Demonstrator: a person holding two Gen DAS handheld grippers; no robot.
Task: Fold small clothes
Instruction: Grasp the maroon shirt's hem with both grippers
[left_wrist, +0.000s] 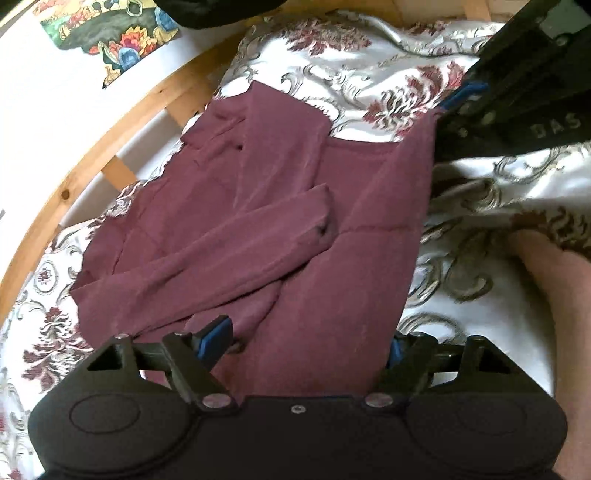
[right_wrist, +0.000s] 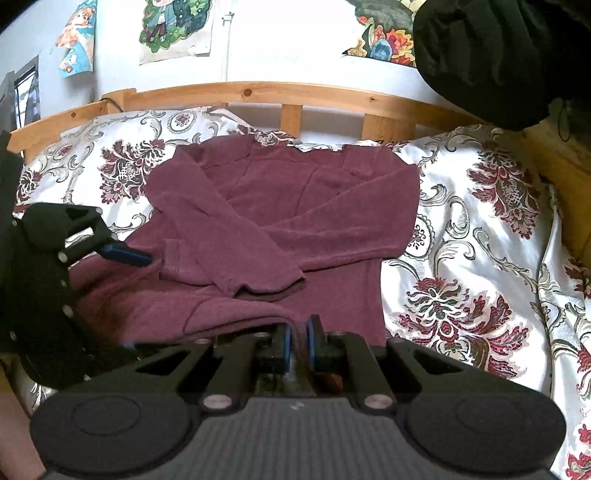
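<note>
A maroon long-sleeved top (right_wrist: 288, 206) lies flat on the floral bedspread (right_wrist: 461, 236), both sleeves folded across its chest. It also shows in the left wrist view (left_wrist: 280, 221). My right gripper (right_wrist: 299, 339) is shut on the top's bottom hem at the near edge. My left gripper (left_wrist: 306, 339) is open, its blue pads either side of the hem fabric, which lies between them. The left gripper also shows in the right wrist view (right_wrist: 125, 254) at the top's left side. The right gripper shows at the upper right of the left wrist view (left_wrist: 465, 96).
A wooden bed rail (right_wrist: 258, 92) runs behind the top, with a white wall and posters (right_wrist: 177, 29) above. A dark garment (right_wrist: 491, 55) hangs at upper right. The bedspread is rumpled to the right. A person's forearm (left_wrist: 561, 295) is at the right edge.
</note>
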